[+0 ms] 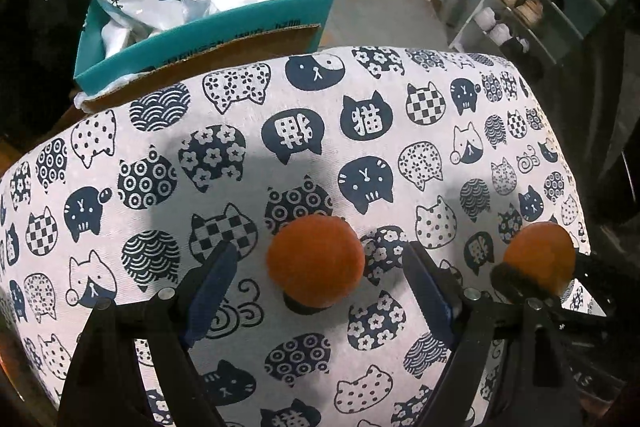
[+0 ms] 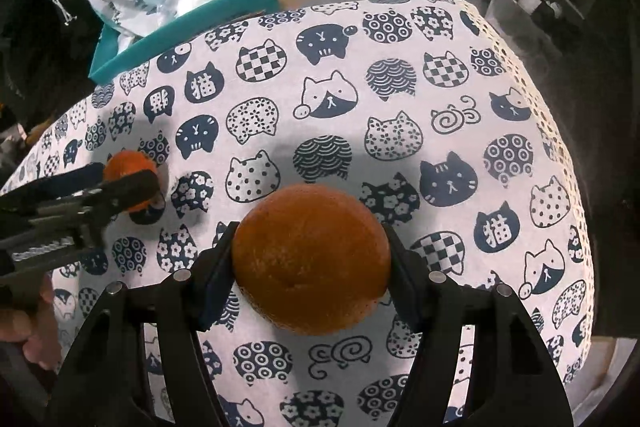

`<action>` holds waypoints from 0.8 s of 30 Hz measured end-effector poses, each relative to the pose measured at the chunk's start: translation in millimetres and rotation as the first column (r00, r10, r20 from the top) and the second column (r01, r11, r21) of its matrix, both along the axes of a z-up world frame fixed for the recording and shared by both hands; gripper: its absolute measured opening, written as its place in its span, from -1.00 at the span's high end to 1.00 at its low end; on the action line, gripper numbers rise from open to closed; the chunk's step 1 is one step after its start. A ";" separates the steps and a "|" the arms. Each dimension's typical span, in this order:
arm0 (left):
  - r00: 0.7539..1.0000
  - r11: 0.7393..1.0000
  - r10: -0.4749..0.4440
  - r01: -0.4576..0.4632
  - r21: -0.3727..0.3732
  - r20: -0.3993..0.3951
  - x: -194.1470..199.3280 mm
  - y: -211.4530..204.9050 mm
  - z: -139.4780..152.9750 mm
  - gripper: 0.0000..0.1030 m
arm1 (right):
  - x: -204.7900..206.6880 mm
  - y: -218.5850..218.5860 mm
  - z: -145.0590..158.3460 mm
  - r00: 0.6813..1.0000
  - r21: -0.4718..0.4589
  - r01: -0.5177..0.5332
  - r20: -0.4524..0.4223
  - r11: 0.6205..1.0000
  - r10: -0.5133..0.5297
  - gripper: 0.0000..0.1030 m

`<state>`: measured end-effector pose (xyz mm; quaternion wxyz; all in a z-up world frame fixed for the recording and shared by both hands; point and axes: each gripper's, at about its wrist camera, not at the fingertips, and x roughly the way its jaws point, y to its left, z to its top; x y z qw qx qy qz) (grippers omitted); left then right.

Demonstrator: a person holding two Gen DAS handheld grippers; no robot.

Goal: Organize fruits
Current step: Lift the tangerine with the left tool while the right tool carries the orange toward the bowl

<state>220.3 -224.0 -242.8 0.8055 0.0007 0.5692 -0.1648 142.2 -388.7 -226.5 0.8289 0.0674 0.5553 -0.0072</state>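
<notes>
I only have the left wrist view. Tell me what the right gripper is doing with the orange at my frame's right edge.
Observer: In the right wrist view, the right gripper has both fingers pressed against opposite sides of the large orange.
Operator: Report how my left gripper looks from there.
Observer: The left gripper comes in from the left edge, with one finger crossing in front of the smaller orange on the cat-print tablecloth.
Operator: Say what is behind it.
Observer: A person's hand shows at the lower left, behind that gripper.
</notes>
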 end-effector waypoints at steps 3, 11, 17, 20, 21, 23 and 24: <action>1.000 1.000 -0.011 0.011 0.008 -0.002 0.8 -1.3 -3.8 -0.50 | -1.0 -0.2 -0.2 1.000 -0.001 -0.008 -0.002 1.000 0.008 -0.29; 0.999 0.999 -0.041 0.041 0.010 0.001 1.1 1.6 -9.4 0.05 | 2.8 5.1 -1.6 1.000 -0.011 -0.018 -0.009 1.000 0.018 -0.29; 0.997 0.998 -0.056 0.056 0.013 0.058 -7.3 7.3 8.7 0.06 | 4.3 7.3 9.9 1.000 -0.016 -0.025 0.015 1.000 0.026 -0.29; 0.993 0.998 -0.067 0.065 0.017 0.102 -14.7 10.5 27.2 0.06 | 4.1 9.4 21.7 0.999 -0.023 -0.034 0.039 0.999 0.035 -0.29; 0.991 0.998 -0.069 0.067 0.017 0.114 -16.0 11.0 33.3 0.06 | 3.7 11.4 27.0 0.998 -0.023 -0.039 0.051 0.999 0.040 -0.29; 0.989 0.998 -0.069 0.068 0.018 0.132 -19.3 13.8 43.0 0.06 | 3.0 15.3 34.5 0.997 -0.025 -0.045 0.067 0.999 0.047 -0.29; 0.987 0.998 -0.065 0.063 0.017 0.145 -22.0 16.4 50.3 0.06 | 2.2 17.5 39.4 0.996 -0.027 -0.050 0.078 0.998 0.052 -0.29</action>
